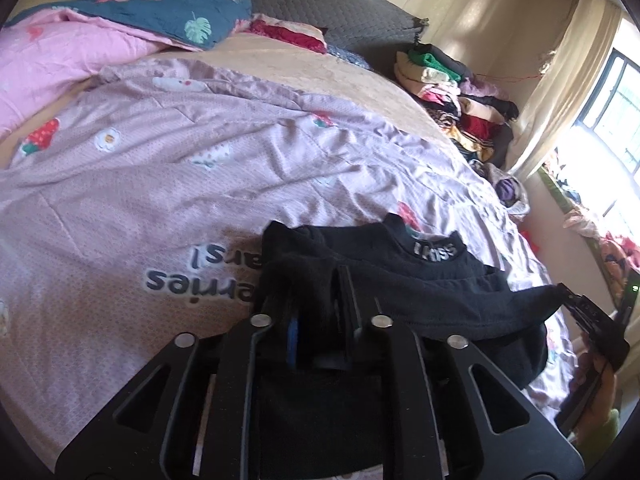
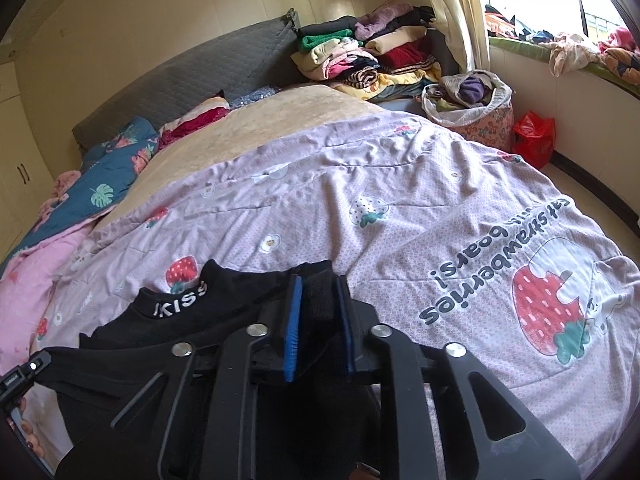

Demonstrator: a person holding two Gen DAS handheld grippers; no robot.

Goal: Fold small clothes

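A small black garment (image 1: pixel 420 280) with white "KISS" lettering at its collar is held stretched between both grippers above the pink strawberry bedsheet (image 1: pixel 180 168). My left gripper (image 1: pixel 316 304) is shut on its left edge, fabric bunched over the fingers. My right gripper (image 2: pixel 318 316) is shut on the garment's (image 2: pixel 192 320) right edge, black cloth pinched between the blue pads (image 2: pixel 294 328). The right gripper also shows at the right edge of the left wrist view (image 1: pixel 592 316), and the left gripper at the left edge of the right wrist view (image 2: pixel 20 376).
The bed carries a pink and blue quilt (image 1: pixel 120 24) at its head by a grey headboard (image 2: pixel 192 76). Stacked folded clothes (image 2: pixel 372 48) lie at the far corner. A laundry basket (image 2: pixel 472 104) and red bag (image 2: pixel 534 138) stand on the floor by the window.
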